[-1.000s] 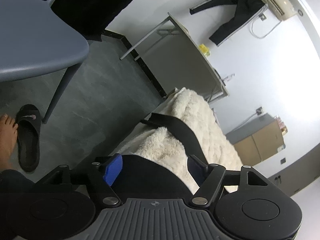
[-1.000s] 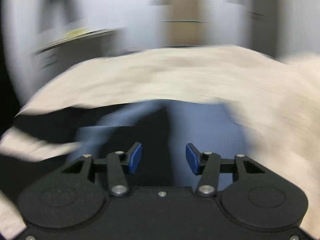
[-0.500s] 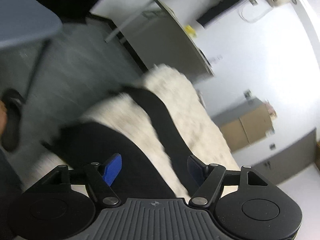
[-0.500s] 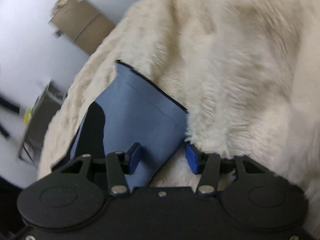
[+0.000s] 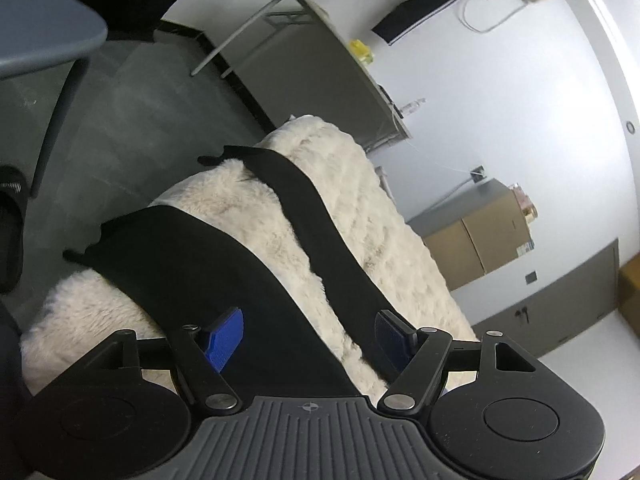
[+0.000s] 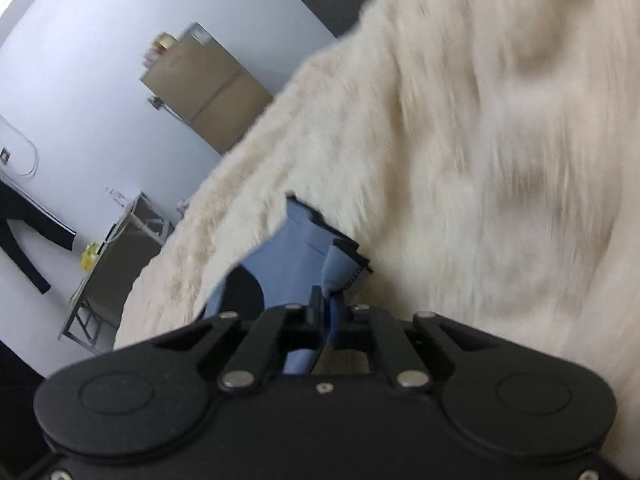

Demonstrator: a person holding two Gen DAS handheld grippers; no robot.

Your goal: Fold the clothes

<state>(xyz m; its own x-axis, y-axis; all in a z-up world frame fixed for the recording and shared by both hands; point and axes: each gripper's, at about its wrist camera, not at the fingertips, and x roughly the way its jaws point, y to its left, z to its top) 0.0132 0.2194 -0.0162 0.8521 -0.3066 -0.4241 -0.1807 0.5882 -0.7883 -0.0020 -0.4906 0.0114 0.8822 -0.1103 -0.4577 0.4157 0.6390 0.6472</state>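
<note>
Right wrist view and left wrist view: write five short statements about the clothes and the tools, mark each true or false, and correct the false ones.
1. The right tool is shut on blue fabric. True.
2. The left tool is clamped shut. False: its pads stand apart over the black garment.
3. The clothes lie on a cream fluffy blanket. True.
4. The black garment is red. False: it is black.
5. A dark garment hangs on the far wall. True.

Black tool (image 5: 308, 334), blue ribbed pads (image 5: 224, 338)
</note>
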